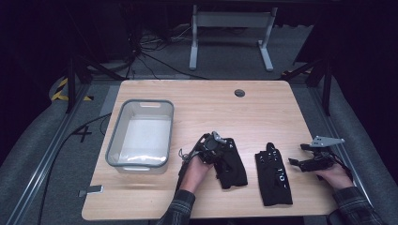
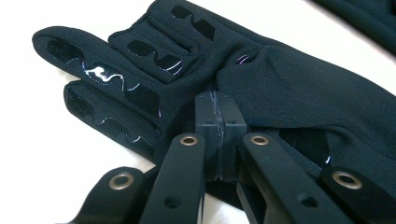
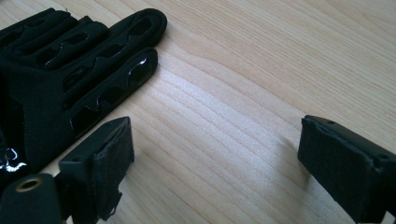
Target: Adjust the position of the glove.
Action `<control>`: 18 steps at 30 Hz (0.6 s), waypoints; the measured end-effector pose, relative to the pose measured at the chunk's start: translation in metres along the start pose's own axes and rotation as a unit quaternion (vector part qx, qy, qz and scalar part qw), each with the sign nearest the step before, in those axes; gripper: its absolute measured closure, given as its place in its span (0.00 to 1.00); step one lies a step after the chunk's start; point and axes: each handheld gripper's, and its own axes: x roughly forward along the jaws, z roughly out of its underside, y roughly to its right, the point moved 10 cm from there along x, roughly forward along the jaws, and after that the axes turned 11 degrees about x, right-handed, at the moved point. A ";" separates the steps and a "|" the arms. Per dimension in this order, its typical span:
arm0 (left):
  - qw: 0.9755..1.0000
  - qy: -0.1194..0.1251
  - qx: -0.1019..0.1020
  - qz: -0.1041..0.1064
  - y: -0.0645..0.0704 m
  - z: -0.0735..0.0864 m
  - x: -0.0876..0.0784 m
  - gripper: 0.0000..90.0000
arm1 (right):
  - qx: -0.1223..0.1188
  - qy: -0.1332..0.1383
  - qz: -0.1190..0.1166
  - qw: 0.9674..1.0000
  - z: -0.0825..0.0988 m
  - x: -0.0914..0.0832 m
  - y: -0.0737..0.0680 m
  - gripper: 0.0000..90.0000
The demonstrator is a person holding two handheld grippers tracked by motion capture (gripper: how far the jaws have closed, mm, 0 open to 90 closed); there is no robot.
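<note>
Plaid-sleeved forearms come in at bottom edge of high view, one per side. L to R on the light wood table (image 1: 263,101): translucent grey-rimmed plastic bin (image 1: 141,132) sits near L edge, w/ bare wood beyond it toward far edge. Just R of bin, left gripper (image 1: 220,152) lies over a black fabric glove w/ glossy finger patches (image 1: 231,166), approx mid-table, near front edge. In left gripper view jaws are clenched together, tips pressing into a pinched fold of that glove (image 2: 299,84) at base of its fingers; glove otherwise flat on table. L hand (image 1: 197,171) wrapped round gripper body, wrist angled in toward centre.

Second black fabric glove w/ white markings (image 1: 273,176) lies flat just R of the first, narrow strip of wood between them, cuff near front edge. Right gripper (image 1: 296,161) rests low near R table edge, pointing L at second glove, grey plate on top. In right gripper view jaws are released, spread wide, bare wood between; L jaw just beside glove fingers (image 3: 70,79), not touching as far as I can tell. R hand (image 1: 335,176) grips from behind, close to R edge
</note>
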 end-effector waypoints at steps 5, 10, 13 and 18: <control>0.999 -0.003 0.029 0.025 0.018 -0.005 0.004 1.00 | -0.001 0.000 -0.001 1.000 0.000 0.000 0.000 0.12; 0.997 -0.003 0.059 0.053 0.034 -0.007 0.005 1.00 | -0.001 0.000 -0.001 1.000 0.000 0.000 0.000 0.12; 0.996 -0.004 0.068 0.061 0.040 -0.007 0.006 1.00 | -0.001 0.000 -0.001 1.000 0.000 0.000 0.000 0.12; 0.994 -0.002 0.080 0.072 0.049 -0.010 0.008 1.00 | -0.003 -0.001 -0.002 1.000 0.000 0.000 -0.001 0.12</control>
